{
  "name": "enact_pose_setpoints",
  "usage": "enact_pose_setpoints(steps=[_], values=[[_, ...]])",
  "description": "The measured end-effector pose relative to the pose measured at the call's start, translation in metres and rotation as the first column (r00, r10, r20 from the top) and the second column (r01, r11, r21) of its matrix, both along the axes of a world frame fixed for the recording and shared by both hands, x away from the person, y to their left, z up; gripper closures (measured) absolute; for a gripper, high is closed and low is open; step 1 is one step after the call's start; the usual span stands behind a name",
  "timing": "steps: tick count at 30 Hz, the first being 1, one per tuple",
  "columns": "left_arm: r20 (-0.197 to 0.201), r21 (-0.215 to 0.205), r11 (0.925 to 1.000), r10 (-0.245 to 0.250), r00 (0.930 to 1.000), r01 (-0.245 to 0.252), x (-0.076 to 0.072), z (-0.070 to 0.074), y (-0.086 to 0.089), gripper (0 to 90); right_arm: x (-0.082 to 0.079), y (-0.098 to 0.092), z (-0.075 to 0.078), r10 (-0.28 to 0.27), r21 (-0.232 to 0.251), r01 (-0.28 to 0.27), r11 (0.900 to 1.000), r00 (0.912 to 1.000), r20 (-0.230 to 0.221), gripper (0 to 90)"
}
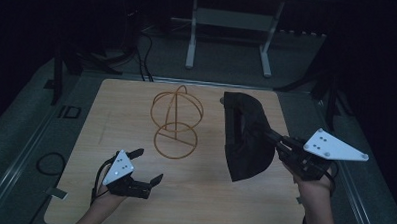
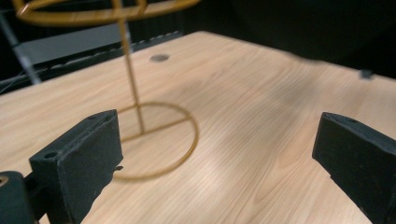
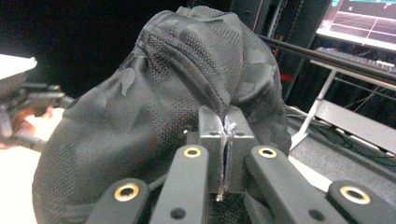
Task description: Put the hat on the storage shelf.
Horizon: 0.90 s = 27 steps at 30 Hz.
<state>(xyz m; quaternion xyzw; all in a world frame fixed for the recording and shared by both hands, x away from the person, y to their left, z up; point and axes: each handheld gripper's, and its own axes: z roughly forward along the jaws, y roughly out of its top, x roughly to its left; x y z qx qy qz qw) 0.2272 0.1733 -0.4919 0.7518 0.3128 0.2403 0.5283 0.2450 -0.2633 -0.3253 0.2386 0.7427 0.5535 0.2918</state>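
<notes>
My right gripper (image 1: pixel 268 136) is clamped on the fabric of a black cap (image 1: pixel 243 136), holding it over the right half of the wooden worktop (image 1: pixel 111 119). My left gripper (image 1: pixel 147 166) sits near the front left with its jaws wide apart, just short of the gold wire stand (image 1: pixel 176 122) at the centre.

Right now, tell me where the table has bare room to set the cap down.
Bare wood lies left of the wire stand, and along the near edge between the left gripper and the black cap, held in the right gripper. The table's middle and right are crowded.
</notes>
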Motion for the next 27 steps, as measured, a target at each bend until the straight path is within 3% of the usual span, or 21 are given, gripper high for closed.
enact_pose_setpoints(steps=[4,14,20,27], values=[[-0.026,-0.001,0.9997,0.024,0.9994,-0.024,-0.005,-0.014,0.008,1.9,0.009,0.006,0.008,-0.009,-0.002,0.009,1.000,1.0000,0.005,88.5],[-0.019,-0.037,0.9961,0.080,0.9966,-0.080,-0.015,-0.034,0.020,2.0,0.045,0.039,0.026,-0.030,-0.020,0.031,0.999,0.9995,0.014,88.5],[-0.010,-0.068,0.9930,0.096,0.9953,-0.096,-0.015,-0.037,0.024,2.0,0.067,0.064,0.027,-0.040,-0.051,0.040,0.998,0.9992,-0.005,88.5],[0.004,-0.039,0.9952,0.090,0.9959,-0.090,-0.016,-0.041,0.022,2.1,0.089,0.098,0.021,-0.012,-0.085,0.008,0.996,0.9990,-0.043,88.5]])
